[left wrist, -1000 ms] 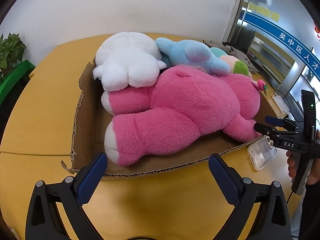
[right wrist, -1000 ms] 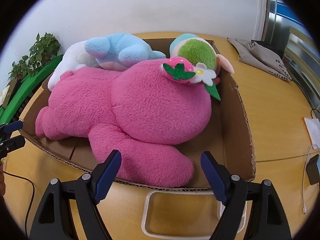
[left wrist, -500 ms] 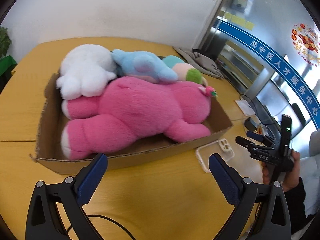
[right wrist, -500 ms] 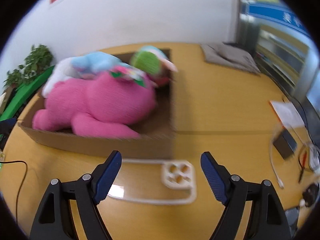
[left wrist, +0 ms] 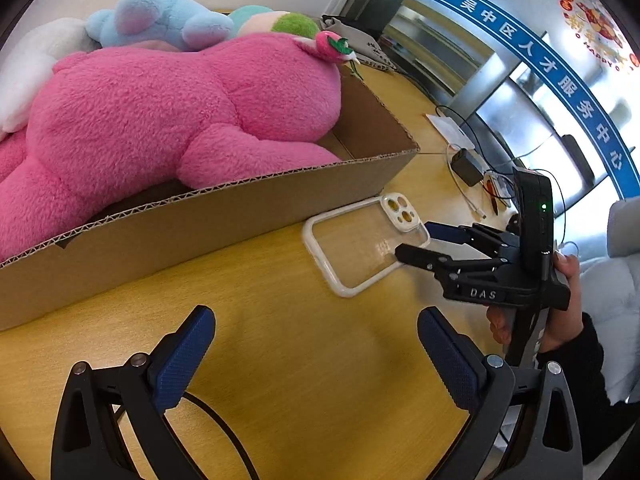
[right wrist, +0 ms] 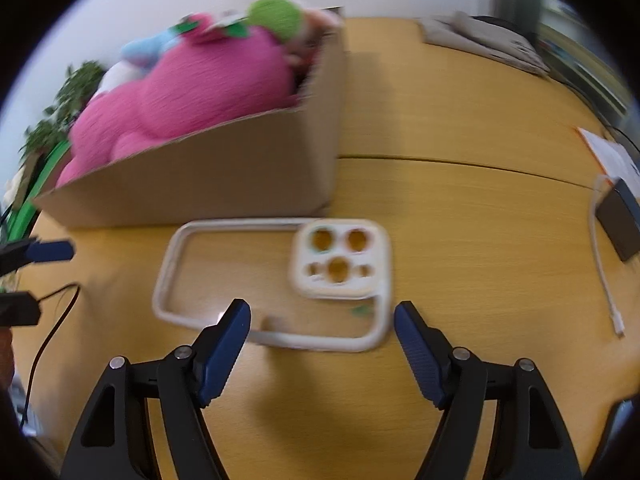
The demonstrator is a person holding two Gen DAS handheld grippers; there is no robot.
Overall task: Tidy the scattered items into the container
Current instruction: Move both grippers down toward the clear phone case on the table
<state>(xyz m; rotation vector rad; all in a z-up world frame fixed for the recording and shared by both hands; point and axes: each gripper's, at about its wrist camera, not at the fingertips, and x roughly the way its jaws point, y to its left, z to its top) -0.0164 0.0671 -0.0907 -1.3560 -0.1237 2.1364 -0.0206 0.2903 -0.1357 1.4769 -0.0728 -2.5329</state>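
A clear phone case [left wrist: 360, 248] with a white rim lies flat on the yellow table just in front of the cardboard box [left wrist: 240, 216]. The box holds a big pink plush [left wrist: 160, 112], a blue plush [left wrist: 160, 20] and a white plush [left wrist: 28, 64]. My right gripper [right wrist: 322, 312] hovers low over the phone case [right wrist: 272, 284]. Its jaws are closing, with the case's near rim between the fingertips and the pads not touching it. My left gripper [left wrist: 316, 340] stands open over bare table, short of the case, with nothing between its fingers.
A black charger [left wrist: 466, 166] with a white cable [right wrist: 600, 268] and a paper [right wrist: 612, 156] lie at the right. A grey cloth bag [right wrist: 480, 40] sits at the back. A black cable [left wrist: 224, 432] runs under my left gripper. A hand [left wrist: 560, 300] holds the right gripper.
Both grippers have swung from the box toward the phone case. The right one has dropped close over it and its jaws have narrowed a little. The left gripper stays open.
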